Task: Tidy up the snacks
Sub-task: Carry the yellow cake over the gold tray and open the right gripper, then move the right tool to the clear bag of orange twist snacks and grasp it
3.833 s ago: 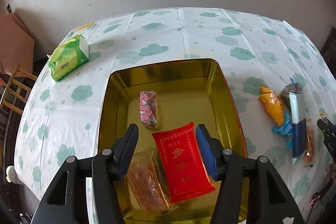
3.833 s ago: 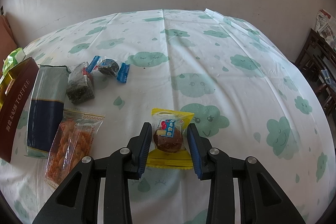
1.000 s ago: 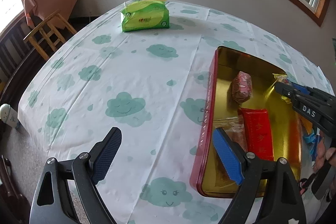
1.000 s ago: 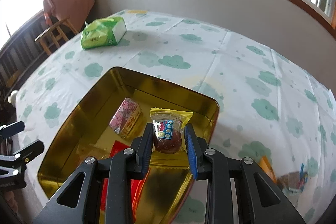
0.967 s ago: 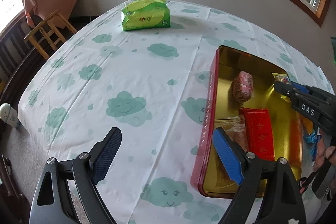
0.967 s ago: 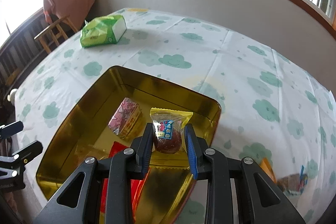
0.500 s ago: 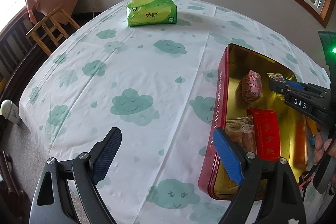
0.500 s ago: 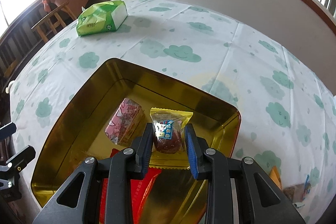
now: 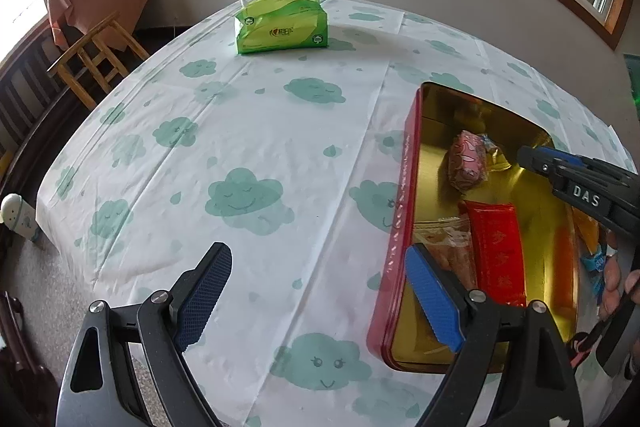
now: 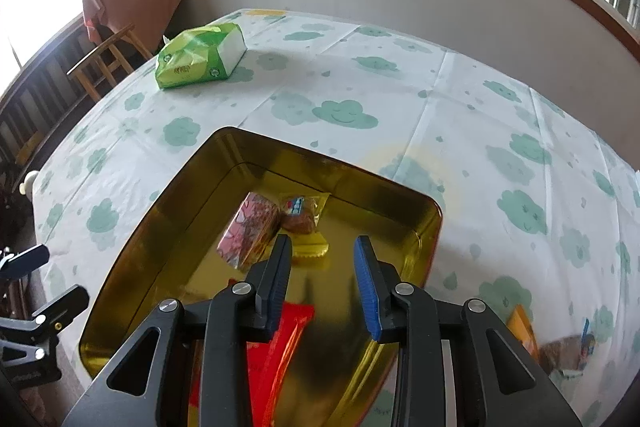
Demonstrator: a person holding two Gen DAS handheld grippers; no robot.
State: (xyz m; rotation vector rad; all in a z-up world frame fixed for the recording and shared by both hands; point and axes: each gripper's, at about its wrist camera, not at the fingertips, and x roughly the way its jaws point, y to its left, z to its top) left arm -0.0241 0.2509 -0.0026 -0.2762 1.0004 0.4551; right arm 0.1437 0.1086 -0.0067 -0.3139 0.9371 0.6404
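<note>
A round table covered with a white cloth with green clouds (image 9: 248, 131) is seen. On it stands a gold metal tin with red sides (image 10: 328, 157).

The left gripper (image 9: 316, 253) is held over the bare cloth beside the tin, jaws spread wide, with nothing between them.

The right gripper (image 10: 323, 241) is held over the tin. Its jaws have just been opening, and nothing is between them.

The small brown cake in a clear and yellow packet (image 10: 302, 213) lies in the tin, touching a pink wrapped snack (image 10: 250, 227). This drop-off step looks done.

More snacks (image 10: 560, 351), blurred here, are left on the cloth. One of them should probably be fetched next, so the right gripper must be lifted clear first.
</note>
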